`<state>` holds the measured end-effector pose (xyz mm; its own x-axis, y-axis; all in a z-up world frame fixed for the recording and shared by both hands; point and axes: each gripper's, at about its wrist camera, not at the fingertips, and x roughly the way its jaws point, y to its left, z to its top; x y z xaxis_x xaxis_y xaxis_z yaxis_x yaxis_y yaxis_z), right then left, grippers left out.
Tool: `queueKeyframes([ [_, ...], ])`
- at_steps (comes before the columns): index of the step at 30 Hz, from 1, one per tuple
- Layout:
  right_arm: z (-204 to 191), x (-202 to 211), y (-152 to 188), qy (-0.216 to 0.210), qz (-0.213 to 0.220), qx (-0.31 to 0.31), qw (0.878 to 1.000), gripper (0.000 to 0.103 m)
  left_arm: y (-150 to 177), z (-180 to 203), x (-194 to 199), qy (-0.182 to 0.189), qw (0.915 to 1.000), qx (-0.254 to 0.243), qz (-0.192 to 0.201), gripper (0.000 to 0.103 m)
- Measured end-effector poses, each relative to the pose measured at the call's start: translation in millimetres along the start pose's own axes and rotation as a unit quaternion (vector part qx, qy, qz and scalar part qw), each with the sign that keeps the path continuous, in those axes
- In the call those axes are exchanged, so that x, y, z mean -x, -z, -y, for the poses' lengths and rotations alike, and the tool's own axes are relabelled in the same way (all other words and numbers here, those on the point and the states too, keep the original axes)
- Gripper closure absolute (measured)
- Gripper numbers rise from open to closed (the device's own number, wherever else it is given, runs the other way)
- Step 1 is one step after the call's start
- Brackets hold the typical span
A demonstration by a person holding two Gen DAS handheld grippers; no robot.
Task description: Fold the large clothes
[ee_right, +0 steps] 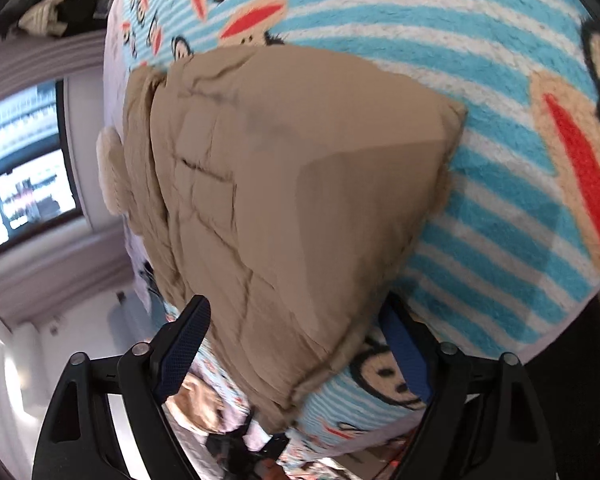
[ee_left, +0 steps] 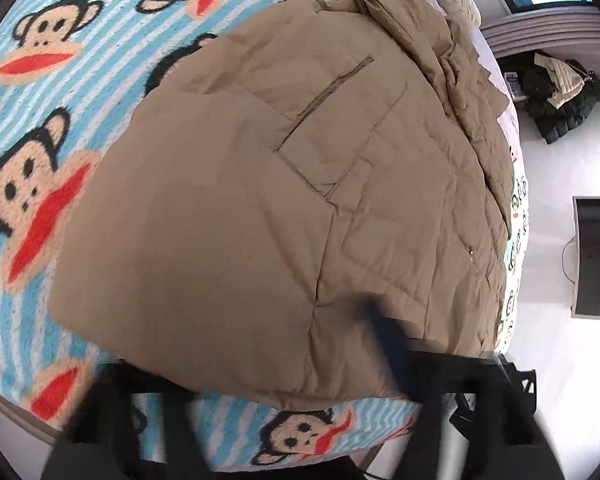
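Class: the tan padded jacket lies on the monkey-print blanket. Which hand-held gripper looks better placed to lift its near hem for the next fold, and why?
Probably the right hand-held gripper: its fingers straddle the tan padded jacket's near corner, not yet pressing. In the left view, blur hides whether the left hand-held gripper has cloth.

Both cams are fisheye, each mounted behind its jaws and looking forward along them, pitched down at the bed. Left wrist view: close over the near hem of the tan coat point(ee_left: 284, 184), monkey blanket point(ee_left: 32, 80) on its left, floor and a pile of dark clothes point(ee_left: 560, 92) on its right, window at top right. Right wrist view: rolled, equally close, same tan coat point(ee_right: 300, 184) mid-frame, blanket point(ee_right: 500, 184) to the right, window point(ee_right: 28, 164) at left. Shared: coat, blanket, window.
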<state>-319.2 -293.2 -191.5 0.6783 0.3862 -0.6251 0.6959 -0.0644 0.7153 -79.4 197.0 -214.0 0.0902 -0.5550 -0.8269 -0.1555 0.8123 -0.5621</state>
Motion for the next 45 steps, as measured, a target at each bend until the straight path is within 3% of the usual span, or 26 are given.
queueKeyframes([
  [1,0.0,-0.2,-0.9,0.003,-0.001,0.000,1.000,0.049,-1.0,-0.1,1.0,0.005,1.0000,-0.001,-0.002,0.088],
  [2,-0.3,-0.3,-1.1,0.008,-0.002,0.001,1.000,0.081,-1.8,1.3,4.7,0.008,1.0000,-0.003,0.002,0.089],
  [3,-1.5,0.5,-0.6,0.013,0.000,0.002,1.000,0.090,-2.1,4.8,9.9,0.010,0.9999,-0.010,0.009,0.092],
  [5,-7.6,3.8,1.7,0.008,0.006,0.011,1.000,0.094,-1.1,12.2,23.3,0.014,0.9993,-0.028,0.023,0.092],
  [16,-101.2,31.3,8.2,0.005,0.018,0.145,0.989,0.096,-23.1,68.2,99.1,0.057,0.9897,-0.090,0.097,0.092],
  [22,-175.8,33.0,-3.7,0.003,0.017,0.221,0.975,0.096,-50.6,108.2,125.0,0.066,0.9834,-0.098,0.138,0.092],
  [29,-264.8,22.0,-33.5,0.000,0.001,0.295,0.955,0.096,-98.0,165.4,143.0,0.049,0.9751,-0.101,0.191,0.092],
  [36,-335.1,-15.1,-78.2,0.006,-0.023,0.344,0.939,0.096,-145.1,213.1,139.7,0.009,0.9680,-0.099,0.230,0.092],
  [40,-370.6,-43.8,-98.7,0.020,-0.022,0.361,0.932,0.096,-176.9,230.8,127.0,-0.013,0.9669,-0.105,0.232,0.092],
  [45,-388.6,-88.1,-122.1,0.037,-0.019,0.343,0.939,0.096,-233.3,233.5,91.8,-0.037,0.9691,-0.111,0.217,0.092],
])
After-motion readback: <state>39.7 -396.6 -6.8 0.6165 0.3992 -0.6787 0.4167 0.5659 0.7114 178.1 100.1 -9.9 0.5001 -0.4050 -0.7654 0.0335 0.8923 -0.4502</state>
